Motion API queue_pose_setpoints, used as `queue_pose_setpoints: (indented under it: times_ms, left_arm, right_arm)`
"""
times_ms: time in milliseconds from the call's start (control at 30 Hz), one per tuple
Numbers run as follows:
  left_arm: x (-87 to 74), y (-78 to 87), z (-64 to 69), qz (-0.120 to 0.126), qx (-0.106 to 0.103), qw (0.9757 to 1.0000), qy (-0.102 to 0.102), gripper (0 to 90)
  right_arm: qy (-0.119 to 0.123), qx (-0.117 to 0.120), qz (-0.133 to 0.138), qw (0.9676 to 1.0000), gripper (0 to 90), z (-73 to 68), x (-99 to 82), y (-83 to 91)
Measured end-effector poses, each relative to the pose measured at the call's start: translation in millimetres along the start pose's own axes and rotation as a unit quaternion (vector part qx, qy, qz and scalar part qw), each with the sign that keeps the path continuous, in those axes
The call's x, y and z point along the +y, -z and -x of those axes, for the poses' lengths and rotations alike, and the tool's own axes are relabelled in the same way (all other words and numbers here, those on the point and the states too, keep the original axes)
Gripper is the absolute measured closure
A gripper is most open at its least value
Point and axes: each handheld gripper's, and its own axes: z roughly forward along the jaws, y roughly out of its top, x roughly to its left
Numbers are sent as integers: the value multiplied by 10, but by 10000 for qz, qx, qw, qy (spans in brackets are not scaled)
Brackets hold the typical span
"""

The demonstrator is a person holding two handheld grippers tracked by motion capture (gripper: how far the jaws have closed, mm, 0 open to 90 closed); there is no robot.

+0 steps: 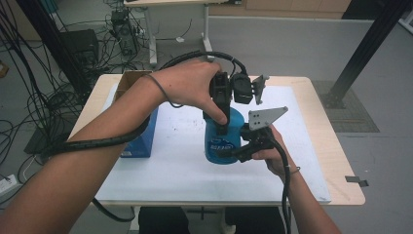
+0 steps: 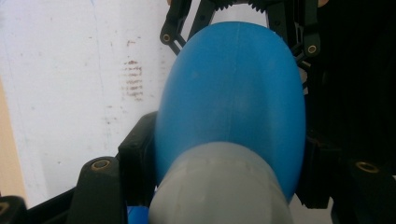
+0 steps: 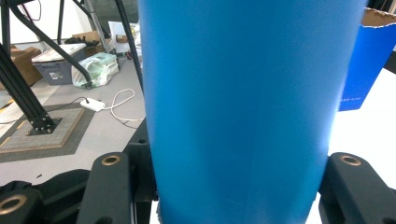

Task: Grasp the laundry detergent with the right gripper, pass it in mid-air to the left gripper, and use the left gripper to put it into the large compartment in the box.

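A blue plastic bottle [image 1: 220, 145] stands upright on the white mat [image 1: 170, 165] in the middle of the table. My left gripper [image 1: 222, 126] comes down on it from above. In the left gripper view its jaws are shut on the bottle's grey cap [image 2: 219, 186], with the blue shoulder [image 2: 233, 93] below. My right gripper [image 1: 239, 146] reaches in from the right at table level and is shut on the bottle's body [image 3: 243, 102], one jaw on each side. The right gripper's fingers [image 2: 173, 28] also appear past the bottle in the left gripper view.
An open blue cardboard box [image 1: 142, 131] stands at the mat's left edge, close to the bottle; it is seen again as the box [image 3: 369, 60] in the right gripper view. The wooden table [image 1: 348, 192] ends just past the mat. Cables and a black frame post [image 1: 363, 51] are on the floor around.
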Motion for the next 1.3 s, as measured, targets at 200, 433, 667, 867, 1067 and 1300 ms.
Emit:
queue_pose_setpoints:
  times_ms: [200, 433, 667, 867, 1067, 1300]
  left_arm:
    - [-1, 27, 25, 41, 51, 10000, -5, 374]
    - [-12, 44, 29, 70, 62, 10000, 31, 376]
    - [-15, 44, 31, 37, 48, 10000, 53, 377]
    - [-23, 55, 35, 47, 61, 9999, 73, 377]
    - [-28, 53, 42, 32, 58, 9999, 92, 377]
    - [-55, 59, 40, 84, 57, 9999, 89, 377]
  right_arm:
    - [-2, 4, 47, 10000, 422, 0, -5, 11]
    - [-22, -1, 102, 9999, 419, 0, -16, 20]
    - [-34, 36, 111, 9999, 418, 6, -21, 2]
    - [-30, 39, 134, 9999, 417, 8, -18, -3]
    - [-25, 34, 125, 9999, 417, 4, -11, -14]
    - [-27, 38, 128, 9999, 417, 4, -9, -20]
